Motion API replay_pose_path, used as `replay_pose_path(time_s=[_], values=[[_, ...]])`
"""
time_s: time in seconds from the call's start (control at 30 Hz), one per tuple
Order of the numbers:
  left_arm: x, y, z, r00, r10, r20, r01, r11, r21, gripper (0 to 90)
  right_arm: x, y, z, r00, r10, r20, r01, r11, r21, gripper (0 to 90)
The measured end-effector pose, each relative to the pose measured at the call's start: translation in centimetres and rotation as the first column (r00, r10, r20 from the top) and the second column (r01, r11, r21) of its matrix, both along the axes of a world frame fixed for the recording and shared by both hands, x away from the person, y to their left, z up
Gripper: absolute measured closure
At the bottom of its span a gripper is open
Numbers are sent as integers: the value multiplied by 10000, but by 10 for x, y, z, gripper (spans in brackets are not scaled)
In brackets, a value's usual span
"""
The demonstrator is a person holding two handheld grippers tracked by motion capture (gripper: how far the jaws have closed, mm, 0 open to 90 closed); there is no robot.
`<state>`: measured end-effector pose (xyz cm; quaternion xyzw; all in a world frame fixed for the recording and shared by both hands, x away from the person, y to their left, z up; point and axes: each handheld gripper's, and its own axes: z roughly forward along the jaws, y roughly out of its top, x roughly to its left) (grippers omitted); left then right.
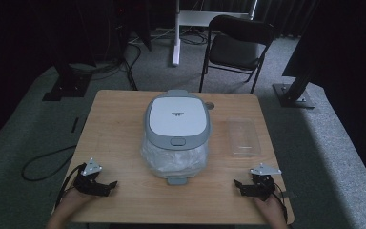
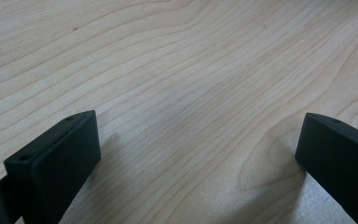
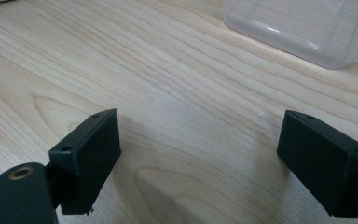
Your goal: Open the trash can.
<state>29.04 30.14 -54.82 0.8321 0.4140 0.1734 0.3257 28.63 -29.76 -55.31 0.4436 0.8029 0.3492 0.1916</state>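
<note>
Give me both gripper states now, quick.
Left gripper: open, nothing between the jaws, just bare table.
Right gripper: open, holding nothing; the clear container lies ahead of it, untouched.

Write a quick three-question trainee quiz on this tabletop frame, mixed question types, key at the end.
1. True or false: the left gripper is closed on the clear plastic tray.
2. Multiple choice: what sits under the grey-and-white lid at the table's middle? A) a metal pot B) a bin lined with a clear bag C) a stack of plates
3. Which gripper is nearer the clear plastic tray?

Key
1. False: its jaws stand apart over bare wood, nothing between them.
2. B
3. The right gripper, also open and empty.
</note>
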Motion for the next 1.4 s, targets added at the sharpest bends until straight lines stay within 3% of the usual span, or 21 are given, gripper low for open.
replay_pose_path(time_s=[0.4, 0.53, 0.8, 1.0, 1.2, 1.3, 1.4], values=[[-3, 1, 2, 9999, 156, -69, -155, 9999, 57, 48, 0, 0, 0, 10000, -6, -5, 6, 10000, 4, 125], [-6, -2, 4, 9996, -54, -272, 55, 10000, 64, 49, 0, 0, 0, 10000, -8, -2, 8, 10000, 2, 125], [-6, -7, 13, 9993, -255, -273, 250, 9996, -158, 50, 0, 0, 0, 10000, -11, -2, 11, 10000, 10, 125], [-9, -16, 22, 9987, -513, -64, 511, 9981, -333, 50, 0, 0, 0, 10000, -9, 0, 9, 10000, 10, 125], [-10, -20, 39, 9965, -779, 293, 804, 9923, -941, 50, 0, 0, 0, 10000, -8, -7, 8, 10000, 2, 126], [-10, -24, 46, 9943, -968, 445, 1003, 9913, -850, 50, 0, 0, 0, 10000, -13, -2, 13, 10000, 8, 126], [-10, -29, 57, 9905, -1225, 627, 1287, 9860, -1061, 50, 0, 0, 0, 10000, -27, -18, 27, 10000, 20, 126]])
